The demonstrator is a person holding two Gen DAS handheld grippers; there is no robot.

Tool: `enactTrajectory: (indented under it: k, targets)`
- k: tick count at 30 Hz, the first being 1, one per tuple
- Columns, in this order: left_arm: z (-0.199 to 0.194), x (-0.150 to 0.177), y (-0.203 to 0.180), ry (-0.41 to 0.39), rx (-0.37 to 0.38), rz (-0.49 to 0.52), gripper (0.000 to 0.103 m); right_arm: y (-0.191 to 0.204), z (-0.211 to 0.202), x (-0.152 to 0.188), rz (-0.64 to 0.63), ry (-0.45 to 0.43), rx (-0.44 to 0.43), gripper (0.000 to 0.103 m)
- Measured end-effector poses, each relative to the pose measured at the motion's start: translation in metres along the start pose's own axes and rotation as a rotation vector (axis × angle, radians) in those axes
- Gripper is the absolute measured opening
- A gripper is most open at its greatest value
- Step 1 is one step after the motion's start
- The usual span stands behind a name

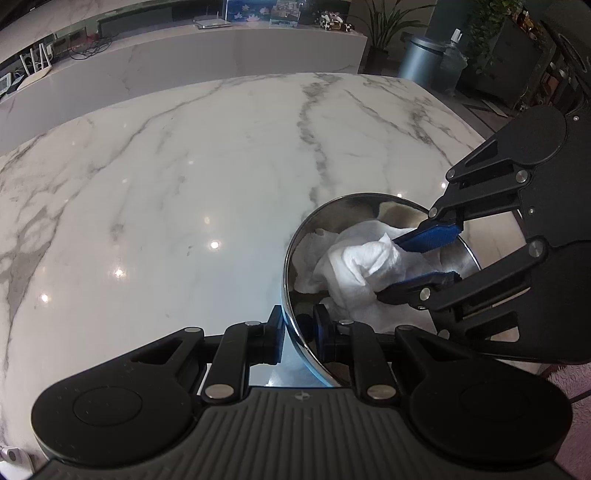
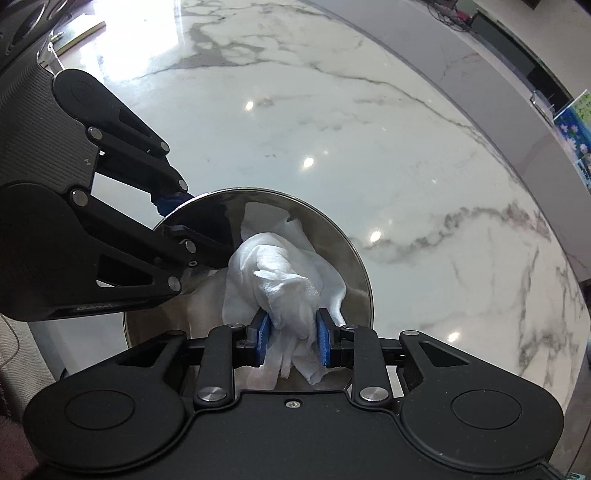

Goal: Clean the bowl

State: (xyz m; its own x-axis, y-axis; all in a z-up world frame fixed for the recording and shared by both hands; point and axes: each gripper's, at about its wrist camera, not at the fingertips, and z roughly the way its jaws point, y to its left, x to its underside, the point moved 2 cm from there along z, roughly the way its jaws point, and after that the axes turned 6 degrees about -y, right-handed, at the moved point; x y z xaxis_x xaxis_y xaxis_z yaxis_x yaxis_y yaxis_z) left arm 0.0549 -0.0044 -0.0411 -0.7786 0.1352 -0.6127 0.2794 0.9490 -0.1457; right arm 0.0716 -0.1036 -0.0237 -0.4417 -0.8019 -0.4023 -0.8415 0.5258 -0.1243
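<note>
A shiny steel bowl (image 1: 295, 254) stands on the white marble table (image 1: 184, 184), tilted a little. My left gripper (image 1: 299, 332) is shut on the bowl's near rim, one pad outside the wall and one inside. A crumpled white cloth (image 1: 365, 266) lies inside the bowl. My right gripper (image 1: 391, 267) reaches in from the right and is shut on that cloth. In the right wrist view the cloth (image 2: 284, 280) bulges out between the blue pads of the right gripper (image 2: 291, 338), inside the bowl (image 2: 340, 236). The left gripper (image 2: 173, 214) clamps the rim at the left.
The marble table spreads wide to the left and far side. Behind it runs a long pale counter (image 1: 221, 51) with small items. A grey bin (image 1: 421, 59) and potted plants (image 1: 384, 26) stand beyond the table's far right corner.
</note>
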Motion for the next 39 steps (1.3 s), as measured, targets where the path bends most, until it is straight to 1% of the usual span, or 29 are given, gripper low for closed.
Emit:
enactTrajectory:
  k: [5,10,13,17,18,21,22,26,28,32,33,34,35,37,39]
  targets:
    - [0.001,0.0,0.001,0.001,-0.003,0.001,0.015,0.004,0.002,0.002,0.009,0.002,-0.015,0.024]
    - [0.002,0.0,0.001,0.002,-0.003,0.001,0.015,0.01,0.0,0.003,0.024,0.016,-0.091,0.024]
    - [0.002,-0.001,0.001,0.003,0.0,0.001,0.015,0.013,-0.002,0.005,0.011,0.029,-0.119,0.024]
    - [0.002,0.0,0.001,0.004,0.003,0.0,0.015,0.014,-0.011,0.006,0.002,0.028,-0.12,0.024]
    - [0.002,0.0,0.002,0.004,0.003,0.0,0.015,0.014,-0.014,0.006,-0.002,0.017,-0.114,0.026]
    - [0.002,-0.001,0.002,0.004,0.002,0.001,0.015,0.011,-0.026,0.003,-0.019,-0.032,-0.097,0.043]
    - [0.002,-0.001,0.001,0.005,0.001,0.002,0.015,0.011,-0.029,0.002,-0.03,-0.047,-0.099,0.045]
    - [0.003,-0.001,0.001,0.005,0.002,0.001,0.015,0.016,-0.034,0.0,-0.09,-0.085,-0.112,0.045]
    - [0.003,-0.001,0.001,0.003,0.002,0.004,0.015,0.02,-0.033,-0.001,-0.122,-0.097,-0.118,0.045]
    - [0.003,-0.001,0.002,0.001,0.005,0.006,0.015,0.029,-0.022,-0.004,-0.134,-0.106,-0.121,0.042]
    - [0.003,-0.001,0.002,0.001,0.006,0.007,0.015,0.03,-0.019,-0.004,-0.13,-0.102,-0.118,0.04]
    - [0.003,-0.001,0.002,0.001,0.006,0.007,0.015,0.028,-0.013,-0.003,-0.124,-0.096,-0.112,0.035]
    - [0.002,-0.001,0.002,0.001,0.006,0.007,0.015,0.027,-0.009,-0.003,-0.115,-0.091,-0.106,0.034]
    - [0.002,-0.001,0.003,0.001,0.007,0.008,0.015,0.025,-0.009,-0.003,-0.094,-0.084,-0.098,0.027]
    - [0.002,-0.001,0.002,0.002,0.007,0.009,0.015,0.021,-0.009,-0.003,-0.079,-0.077,-0.089,0.024]
